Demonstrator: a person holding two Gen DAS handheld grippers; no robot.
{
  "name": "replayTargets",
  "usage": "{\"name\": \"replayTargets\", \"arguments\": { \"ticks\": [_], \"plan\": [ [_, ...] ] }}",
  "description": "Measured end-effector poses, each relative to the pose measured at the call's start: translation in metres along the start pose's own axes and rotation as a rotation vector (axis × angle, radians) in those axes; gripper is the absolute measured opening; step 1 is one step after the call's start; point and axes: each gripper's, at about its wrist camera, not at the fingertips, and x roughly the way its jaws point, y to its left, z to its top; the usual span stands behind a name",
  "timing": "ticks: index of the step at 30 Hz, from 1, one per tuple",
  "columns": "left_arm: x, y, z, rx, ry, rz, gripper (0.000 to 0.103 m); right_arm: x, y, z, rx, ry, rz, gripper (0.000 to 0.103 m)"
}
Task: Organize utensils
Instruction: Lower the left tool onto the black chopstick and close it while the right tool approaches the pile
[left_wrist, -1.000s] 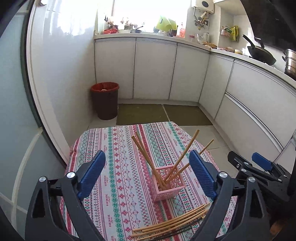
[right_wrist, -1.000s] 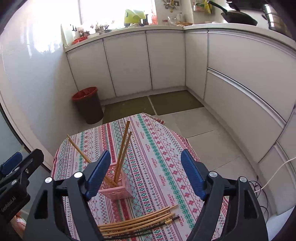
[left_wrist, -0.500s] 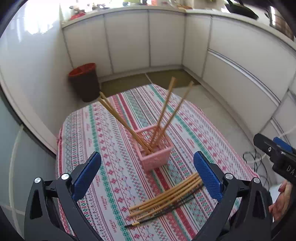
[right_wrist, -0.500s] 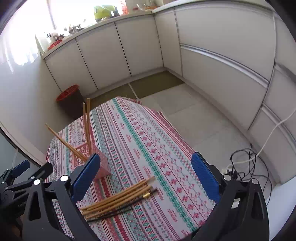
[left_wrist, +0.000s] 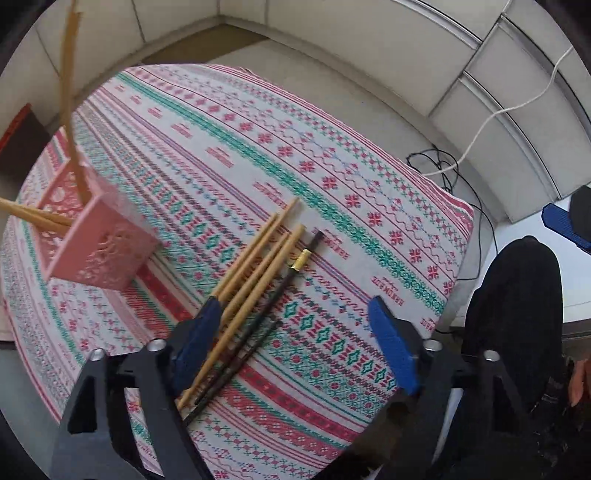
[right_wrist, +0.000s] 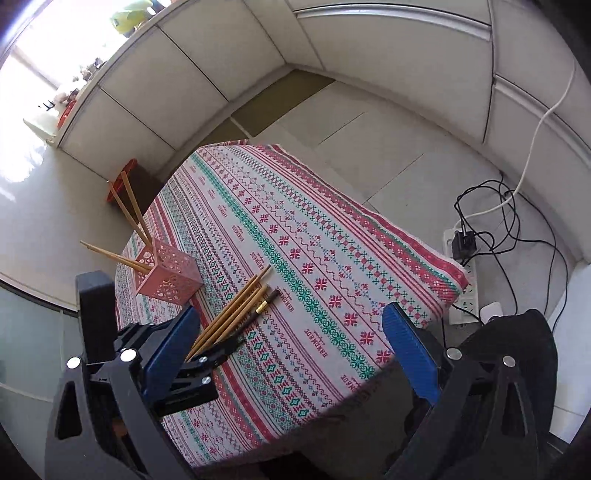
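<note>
Patterned tablecloth (left_wrist: 332, 155) on a table in a white-cabinet kitchen. My left gripper (left_wrist: 295, 343) is closing over the loose chopsticks (left_wrist: 258, 266), pads not gripping yet; their near ends are hidden behind my left finger. My right gripper (right_wrist: 295, 347) hangs wide, empty; pink holder (right_wrist: 170, 275) beyond, its chopsticks cut off in the left view.

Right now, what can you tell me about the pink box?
The pink box is a small square holder that looks like plastic, with lacy cut-out holes in its walls and an open top. It stands upright on the striped cloth, near its edge. Four wooden chopsticks lean out of it in two pairs. Nothing else touches it.
</note>
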Motion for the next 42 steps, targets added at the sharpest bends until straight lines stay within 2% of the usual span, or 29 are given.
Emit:
{"name": "replayTargets", "arguments": {
  "ticks": [1, 2, 8, 10, 13, 19, 22, 23, 25, 28, 32, 34, 37, 40, 42],
  "plan": [
    [0.007, -0.004, 0.003, 0.012, 0.024, -0.016, 0.048, -0.001, -0.001, -0.001, -0.004, -0.002, -0.005, 0.096],
    [0.015, -0.008, 0.007, 0.024, 0.039, -0.032, 0.043, -0.003, -0.003, -0.002, -0.002, -0.002, -0.012, 0.096],
    [0.052, -0.013, 0.028, 0.027, 0.126, -0.075, 0.043, -0.004, -0.024, -0.002, 0.054, 0.021, -0.042, 0.096],
    [0.058, -0.008, 0.033, 0.011, 0.141, -0.105, 0.043, -0.003, -0.028, -0.001, 0.066, 0.027, -0.053, 0.096],
    [0.064, -0.003, 0.038, -0.003, 0.146, -0.097, 0.043, 0.0, -0.03, 0.0, 0.071, 0.033, -0.058, 0.096],
    [0.081, -0.006, 0.047, 0.043, 0.173, -0.043, 0.041, 0.008, -0.03, 0.001, 0.074, 0.056, -0.061, 0.096],
    [0.087, -0.018, 0.05, 0.114, 0.164, 0.068, 0.023, 0.01, -0.035, 0.002, 0.095, 0.059, -0.069, 0.096],
    [0.089, -0.02, 0.052, 0.116, 0.158, 0.071, 0.021, 0.01, -0.038, 0.002, 0.104, 0.059, -0.074, 0.096],
    [0.089, -0.02, 0.052, 0.127, 0.129, 0.083, 0.014, 0.011, -0.043, 0.003, 0.126, 0.062, -0.08, 0.096],
    [0.086, -0.016, 0.05, 0.138, 0.084, 0.088, 0.011, 0.014, -0.046, 0.003, 0.139, 0.07, -0.084, 0.096],
    [0.066, -0.009, 0.035, 0.125, 0.024, 0.099, 0.006, 0.022, -0.035, -0.003, 0.084, 0.081, -0.083, 0.096],
    [0.041, -0.002, 0.03, 0.108, -0.02, 0.098, 0.006, 0.03, -0.029, -0.007, 0.053, 0.104, -0.081, 0.096],
    [-0.002, 0.008, 0.017, 0.064, -0.117, 0.113, 0.006, 0.048, -0.025, -0.017, 0.067, 0.184, -0.057, 0.096],
    [-0.046, 0.026, -0.007, 0.004, -0.237, 0.123, 0.006, 0.066, -0.015, -0.037, 0.054, 0.273, -0.032, 0.096],
    [-0.075, 0.034, -0.02, -0.026, -0.296, 0.159, 0.006, 0.077, -0.001, -0.054, 0.013, 0.331, 0.009, 0.096]
  ]
}}
